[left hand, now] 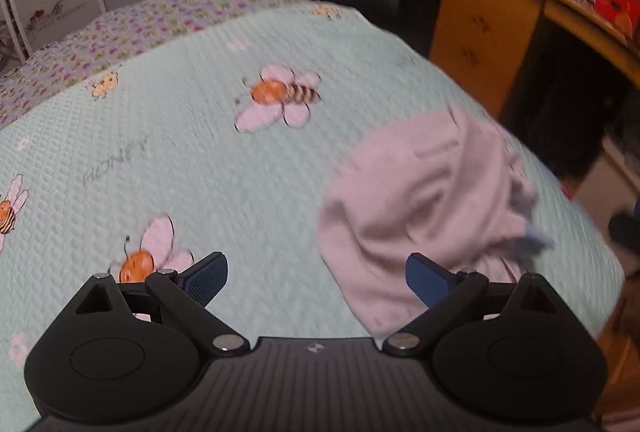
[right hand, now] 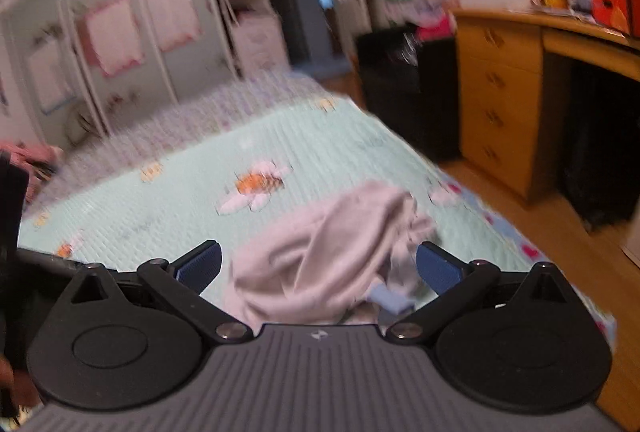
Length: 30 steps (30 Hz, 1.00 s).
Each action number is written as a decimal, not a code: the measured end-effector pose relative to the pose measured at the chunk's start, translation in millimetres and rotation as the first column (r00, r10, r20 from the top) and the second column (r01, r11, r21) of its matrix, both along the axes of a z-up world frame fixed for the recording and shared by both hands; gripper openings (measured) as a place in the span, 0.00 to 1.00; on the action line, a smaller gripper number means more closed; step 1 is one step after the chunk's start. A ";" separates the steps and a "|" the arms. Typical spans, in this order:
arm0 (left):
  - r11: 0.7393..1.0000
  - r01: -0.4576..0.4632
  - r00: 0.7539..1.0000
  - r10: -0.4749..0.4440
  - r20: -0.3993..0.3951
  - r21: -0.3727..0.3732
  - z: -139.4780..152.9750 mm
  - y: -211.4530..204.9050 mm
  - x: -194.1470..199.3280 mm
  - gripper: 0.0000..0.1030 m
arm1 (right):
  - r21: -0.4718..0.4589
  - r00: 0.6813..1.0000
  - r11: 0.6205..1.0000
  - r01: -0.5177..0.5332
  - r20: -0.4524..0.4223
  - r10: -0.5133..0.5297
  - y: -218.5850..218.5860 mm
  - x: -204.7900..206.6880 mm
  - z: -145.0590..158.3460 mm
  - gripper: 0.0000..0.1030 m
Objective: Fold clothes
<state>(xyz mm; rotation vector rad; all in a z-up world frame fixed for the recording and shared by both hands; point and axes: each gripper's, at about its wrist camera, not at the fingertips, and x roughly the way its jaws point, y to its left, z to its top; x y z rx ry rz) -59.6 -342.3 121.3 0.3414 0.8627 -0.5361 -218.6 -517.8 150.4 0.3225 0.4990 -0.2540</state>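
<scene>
We hold both tongs spread and empty — left tongs (left hand: 316,278), right tongs (right hand: 318,266) — above the crumpled pale garment (left hand: 424,207) on the bed (left hand: 200,159), likely seeking an edge.

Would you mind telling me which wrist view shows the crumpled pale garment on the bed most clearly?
The left wrist view: the pale garment is larger and less blurred there, its folds readable on the bedspread. The right wrist view shows it smeared by motion, its near edge hidden behind the gripper body.
</scene>
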 end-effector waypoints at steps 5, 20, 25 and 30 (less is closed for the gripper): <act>0.996 0.083 0.994 -0.085 0.070 0.033 -20.5 -15.4 20.8 0.96 | 0.055 0.997 0.998 0.022 -0.076 -0.017 -20.9 18.8 -40.7 0.91; 0.938 0.319 0.939 -0.333 0.089 0.137 -70.9 -74.4 48.0 0.03 | 0.170 0.998 0.984 0.059 -0.024 -0.055 -44.0 3.9 -97.7 0.77; 0.957 0.291 0.950 -0.291 0.113 0.022 -56.9 -62.0 38.3 0.03 | 0.227 0.995 0.969 0.093 -0.042 -0.086 -49.8 -1.0 -110.6 0.65; 0.971 0.188 0.970 -0.160 0.183 -0.146 -7.0 -30.2 31.8 0.02 | 0.304 0.992 0.944 0.127 -0.042 -0.120 -51.8 -16.2 -123.8 0.59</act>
